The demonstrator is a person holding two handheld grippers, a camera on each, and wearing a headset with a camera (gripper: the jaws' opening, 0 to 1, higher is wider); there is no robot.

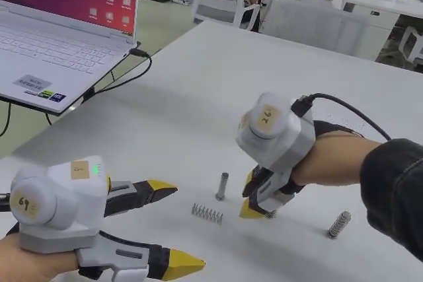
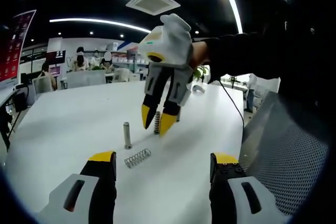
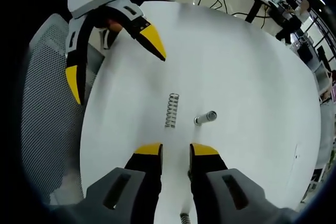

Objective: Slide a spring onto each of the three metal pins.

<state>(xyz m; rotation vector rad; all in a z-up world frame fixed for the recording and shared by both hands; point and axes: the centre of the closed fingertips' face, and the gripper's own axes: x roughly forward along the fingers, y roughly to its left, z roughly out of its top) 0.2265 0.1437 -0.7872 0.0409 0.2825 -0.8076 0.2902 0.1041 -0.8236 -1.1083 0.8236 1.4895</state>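
Low in the frame's left corner, the left gripper [image 1: 173, 228] has its claw spread wide, holding nothing. Right of centre, the right gripper [image 1: 251, 197] points down at the white table [image 1: 198, 97], its claw slightly parted and empty. A loose steel coil spring [image 1: 207, 213] lies beside the upright grey metal pin [image 1: 222, 186]. The left gripper view shows an upright spring [image 2: 156, 121] behind the right gripper's tips. The head view shows a tilted spring [image 1: 338, 224] at lower right.

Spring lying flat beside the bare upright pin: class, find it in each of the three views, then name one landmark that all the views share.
Head view: the spring lies low in the middle, just below and left of the pin.
Left gripper view: the spring is left of centre and low, just below and right of the pin.
Right gripper view: the spring is near the centre, left of the pin.
Shared landmark: the pin.
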